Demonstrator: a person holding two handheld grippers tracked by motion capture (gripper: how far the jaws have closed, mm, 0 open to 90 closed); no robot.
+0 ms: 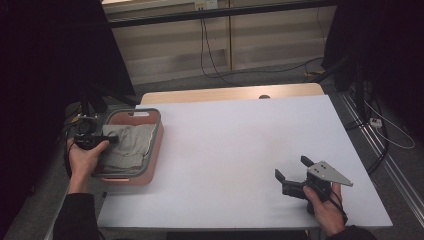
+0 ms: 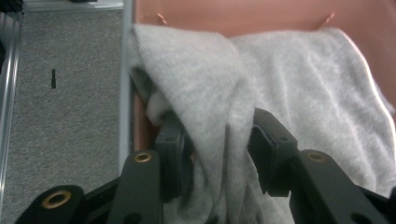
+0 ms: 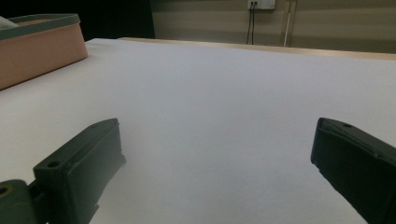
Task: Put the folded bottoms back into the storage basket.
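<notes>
Between the left jaws: a fold of the grey cloth (image 2: 219,140), pinched near the rim, probably to lift it out.
Left gripper (image 1: 107,139): closed on that bunched fold, over the near-left part of the basket.
Basket (image 1: 156,145): pink, grey-rimmed, around and below this gripper; the rest of the cloth lies inside.
Right gripper (image 1: 291,169): jaws wide apart, holding nothing, low over bare surface (image 1: 230,150), likely waiting for the cloth.

One pink basket (image 1: 154,150), one grey cloth (image 1: 127,145) in it, one white table (image 1: 240,150) — and two claws.
</notes>
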